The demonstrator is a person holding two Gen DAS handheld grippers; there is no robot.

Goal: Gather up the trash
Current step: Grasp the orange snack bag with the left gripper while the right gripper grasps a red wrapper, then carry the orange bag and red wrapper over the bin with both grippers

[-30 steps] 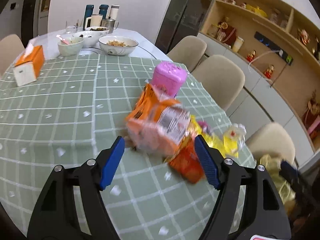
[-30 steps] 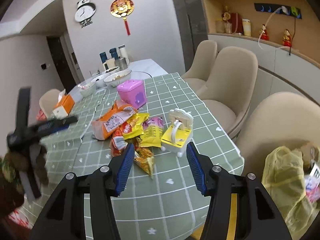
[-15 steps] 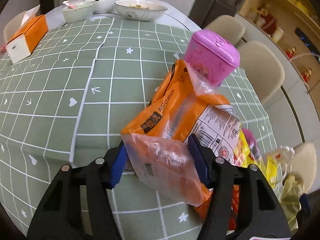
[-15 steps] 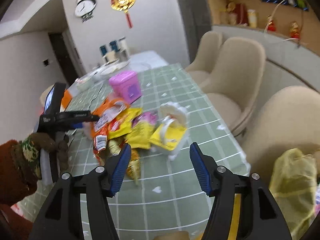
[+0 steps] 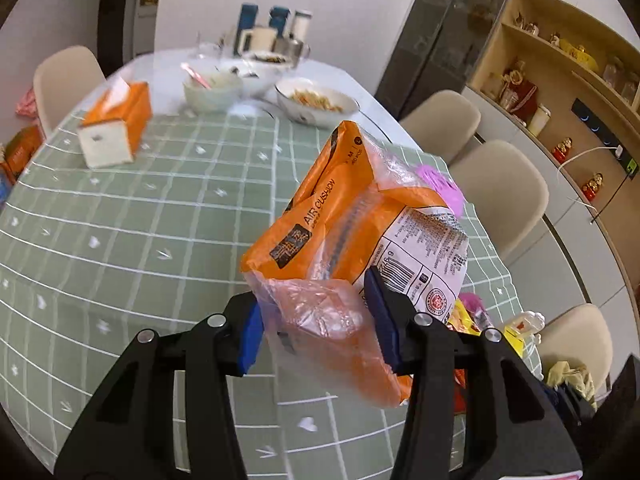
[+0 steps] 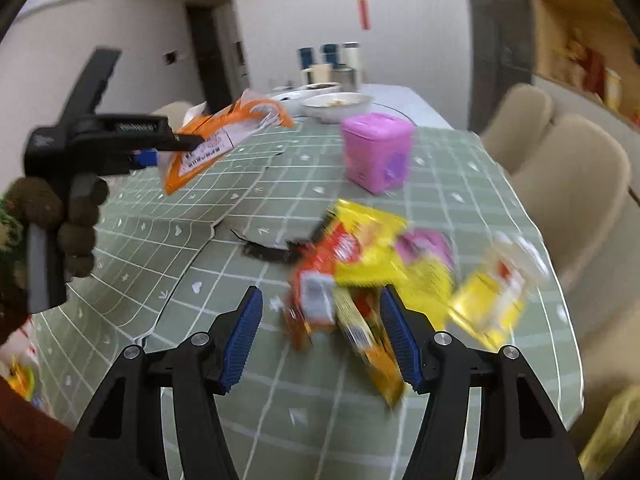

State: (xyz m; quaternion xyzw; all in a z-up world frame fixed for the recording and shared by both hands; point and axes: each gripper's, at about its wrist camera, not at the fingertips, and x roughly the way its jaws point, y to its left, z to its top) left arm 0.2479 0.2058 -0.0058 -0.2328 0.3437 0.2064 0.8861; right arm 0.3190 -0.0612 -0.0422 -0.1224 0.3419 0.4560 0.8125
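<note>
Our left gripper [image 5: 316, 330] is closing on the orange bag [image 5: 356, 248]; wrapper pile [image 6: 360, 272] sits dead ahead between our spread right gripper [image 6: 320, 338].

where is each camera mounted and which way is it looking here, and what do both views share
Left wrist: sits on the left gripper, looking forward and down over the green checked table toward the bowls; its blue fingers are closing on the orange bag.
Right wrist: sits on the right gripper, open, looking down at the blurred snack wrappers; a gloved hand holding the left gripper shows at left.
Shared: the orange bag, pink box, table and bowls.
</note>
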